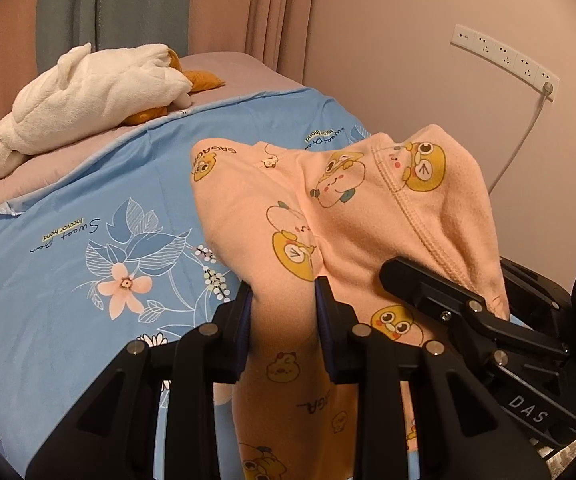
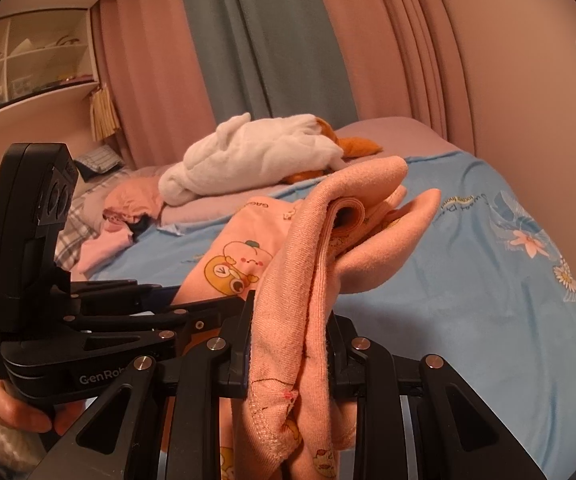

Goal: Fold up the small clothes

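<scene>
A small peach garment (image 1: 256,200) with yellow cartoon prints hangs above the blue floral bedsheet (image 1: 68,240). My left gripper (image 1: 284,300) is shut on a fold of it, cloth bunched between both fingers. My right gripper (image 2: 289,320) is shut on another bunched edge of the same garment (image 2: 311,248). The right gripper also shows in the left wrist view (image 1: 447,300) just to the right, under the draped cloth. The left gripper shows in the right wrist view (image 2: 160,300) at the left, held by a hand.
A white plush blanket (image 1: 84,96) with an orange item lies on the pink pillow area at the far end of the bed. A pile of clothes (image 2: 124,216) sits at the far left. A wall (image 1: 447,80) with a socket strip and cord is at the right.
</scene>
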Demonstrator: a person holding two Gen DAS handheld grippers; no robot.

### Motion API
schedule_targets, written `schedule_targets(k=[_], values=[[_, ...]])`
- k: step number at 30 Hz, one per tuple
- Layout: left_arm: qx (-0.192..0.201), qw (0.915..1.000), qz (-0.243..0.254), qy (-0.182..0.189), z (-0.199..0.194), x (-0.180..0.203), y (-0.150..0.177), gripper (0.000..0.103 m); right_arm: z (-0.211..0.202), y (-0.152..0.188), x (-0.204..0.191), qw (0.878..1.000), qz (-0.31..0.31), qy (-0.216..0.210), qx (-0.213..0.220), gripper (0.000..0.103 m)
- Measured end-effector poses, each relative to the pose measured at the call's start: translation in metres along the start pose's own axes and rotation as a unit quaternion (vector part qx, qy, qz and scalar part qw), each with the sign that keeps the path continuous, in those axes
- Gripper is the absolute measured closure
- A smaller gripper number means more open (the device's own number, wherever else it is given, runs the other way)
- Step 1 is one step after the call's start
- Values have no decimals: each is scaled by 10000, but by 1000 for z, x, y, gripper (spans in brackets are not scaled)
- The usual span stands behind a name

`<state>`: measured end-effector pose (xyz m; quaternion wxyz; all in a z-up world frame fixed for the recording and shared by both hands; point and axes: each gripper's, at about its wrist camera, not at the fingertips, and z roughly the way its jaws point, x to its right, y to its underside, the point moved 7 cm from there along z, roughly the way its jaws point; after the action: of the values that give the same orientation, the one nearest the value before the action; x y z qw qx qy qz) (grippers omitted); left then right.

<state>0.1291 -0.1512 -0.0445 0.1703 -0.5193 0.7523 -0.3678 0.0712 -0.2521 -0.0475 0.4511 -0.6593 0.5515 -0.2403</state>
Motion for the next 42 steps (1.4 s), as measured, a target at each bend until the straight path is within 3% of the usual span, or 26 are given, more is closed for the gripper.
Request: schedule_targets(k=[40, 42], values=[[-486, 9986, -125, 195, 90, -13, -4, 75, 56, 17, 77, 9963, 769, 106, -376, 75], [-431, 9989, -89, 129, 92, -15, -6, 87, 58, 19, 84, 9957, 809, 197, -406, 75]])
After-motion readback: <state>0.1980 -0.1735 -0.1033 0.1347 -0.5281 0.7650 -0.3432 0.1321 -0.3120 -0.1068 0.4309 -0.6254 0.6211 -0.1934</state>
